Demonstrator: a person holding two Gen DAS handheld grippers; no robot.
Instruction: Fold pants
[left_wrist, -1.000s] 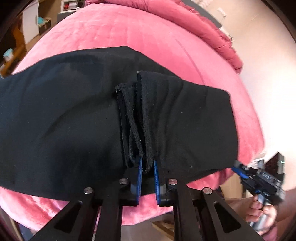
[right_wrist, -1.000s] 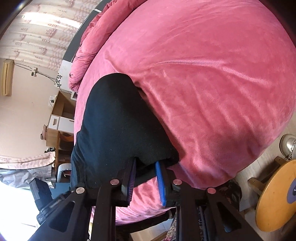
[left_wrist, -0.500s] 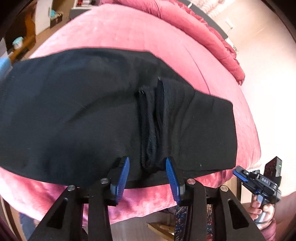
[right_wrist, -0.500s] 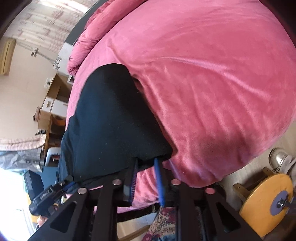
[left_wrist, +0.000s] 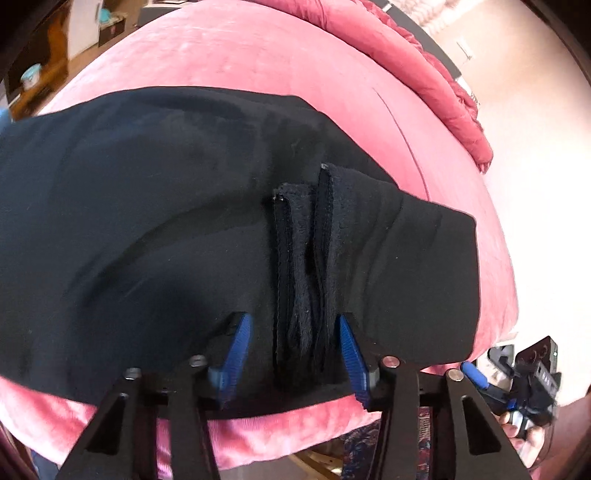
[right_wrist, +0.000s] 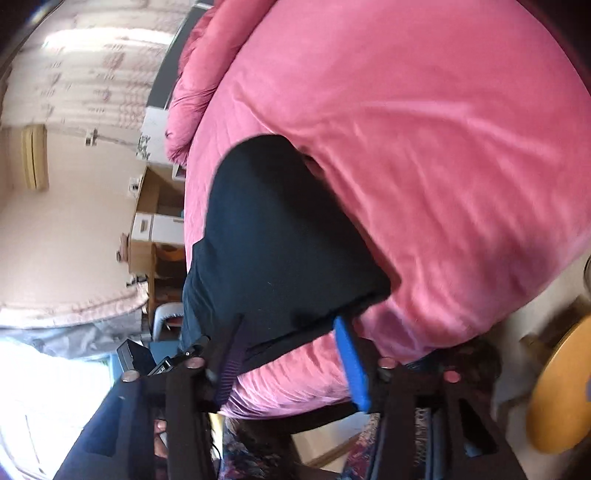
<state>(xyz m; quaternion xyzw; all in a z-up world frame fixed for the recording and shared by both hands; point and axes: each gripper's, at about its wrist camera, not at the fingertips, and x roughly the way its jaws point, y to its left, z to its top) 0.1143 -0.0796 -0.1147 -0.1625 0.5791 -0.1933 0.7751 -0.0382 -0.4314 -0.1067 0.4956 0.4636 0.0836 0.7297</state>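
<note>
Black pants lie folded across the near edge of a pink bed. A bunched ridge of hem edges stands up in the cloth. My left gripper is open, its blue pads on either side of that ridge, not clamping it. In the right wrist view the pants hang over the bed edge. My right gripper is open at the cloth's lower corner, holding nothing. The right gripper also shows in the left wrist view at the lower right.
A rumpled pink duvet lies along the bed's far side. A round wooden stool stands on the floor at right. Wooden shelving and curtains are at left. A patterned rug lies below.
Both grippers have opened and let go of the pants. The left one was shut on the bunched ridge a second ago; the right one was shut on the corner half a second ago.
</note>
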